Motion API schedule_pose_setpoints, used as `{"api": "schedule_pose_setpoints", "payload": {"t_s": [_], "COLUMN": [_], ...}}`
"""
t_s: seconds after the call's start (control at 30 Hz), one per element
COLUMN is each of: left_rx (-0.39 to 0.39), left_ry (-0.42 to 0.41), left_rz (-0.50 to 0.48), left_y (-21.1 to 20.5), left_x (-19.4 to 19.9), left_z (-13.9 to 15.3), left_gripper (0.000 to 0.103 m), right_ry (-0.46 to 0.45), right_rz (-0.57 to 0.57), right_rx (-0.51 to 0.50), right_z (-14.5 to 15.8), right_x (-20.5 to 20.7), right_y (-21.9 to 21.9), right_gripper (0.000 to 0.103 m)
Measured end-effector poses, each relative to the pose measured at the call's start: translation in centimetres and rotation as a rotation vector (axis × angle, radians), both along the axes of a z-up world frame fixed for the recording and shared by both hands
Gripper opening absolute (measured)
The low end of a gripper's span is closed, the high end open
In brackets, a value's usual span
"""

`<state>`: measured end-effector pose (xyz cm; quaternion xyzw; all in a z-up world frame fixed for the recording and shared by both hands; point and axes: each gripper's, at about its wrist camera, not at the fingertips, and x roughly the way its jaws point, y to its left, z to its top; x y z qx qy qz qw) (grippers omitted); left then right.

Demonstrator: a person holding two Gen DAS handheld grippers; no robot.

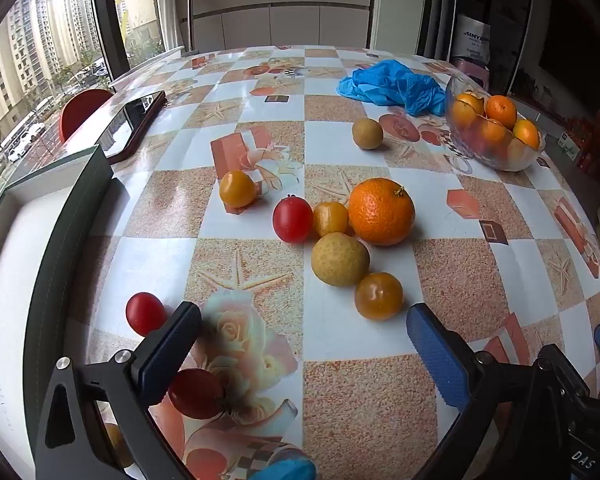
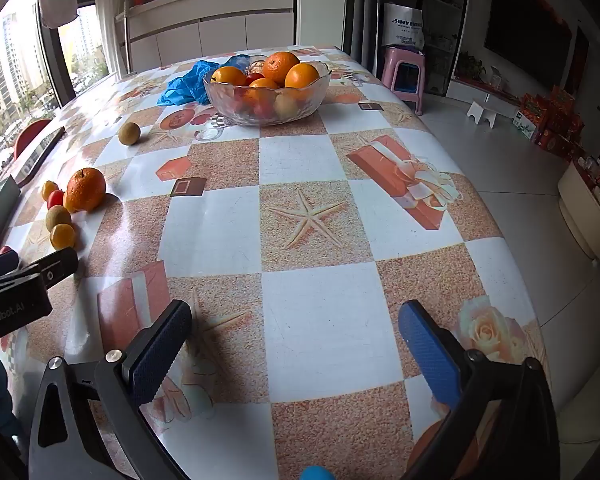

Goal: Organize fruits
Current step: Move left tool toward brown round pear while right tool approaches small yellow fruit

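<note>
Both tools hang above the table (image 2: 312, 320) with nothing between their fingers; the left gripper (image 1: 304, 332) is spread wide over the near left part of the surface, the right gripper (image 2: 296, 328) likewise released over bare checks near the front edge; loose fruit lies in a cluster toward the left edge, a large orange (image 1: 381, 211) touching a yellow tomato (image 1: 330, 218), a red tomato (image 1: 293, 219) beside that; the glass bowl (image 2: 266, 92), already holding oranges, stands near the far edge, just beside a crumpled blue bag (image 2: 188, 82).
</note>
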<state>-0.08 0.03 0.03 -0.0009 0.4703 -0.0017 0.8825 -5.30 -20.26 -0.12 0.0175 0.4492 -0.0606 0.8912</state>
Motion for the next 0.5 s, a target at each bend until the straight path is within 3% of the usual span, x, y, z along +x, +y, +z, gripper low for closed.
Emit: {"api": "schedule_pose_setpoints", "payload": {"t_s": [0.07, 0.23, 0.37, 0.5], "left_rx": [0.027, 0.053, 0.024, -0.012], "left_ry": [-0.013, -0.156, -0.164, -0.103], "left_rz": [-0.011, -0.109, -0.168, -0.174], "left_y": [0.1, 1.7, 3.8, 6.0], "left_x": [-0.6, -4.6, -6.4, -7.3], "left_z": [0.3, 2.9, 2.4, 0.7], "left_gripper": [0.103, 0.103, 0.103, 0.103], "right_ry": [0.0, 0.0, 0.001, 0.001], "right_rz": [0.0, 0.0, 0.0, 0.0], "right_rx": [-0.001, -0.002, -0.002, -0.003], "right_z": [0.0, 0.0, 0.0, 0.0], "right_x": [0.0, 0.0, 0.0, 0.0], "right_y": [0.0, 0.0, 0.0, 0.0], "right_gripper": [0.103, 0.103, 0.103, 0.103]}}
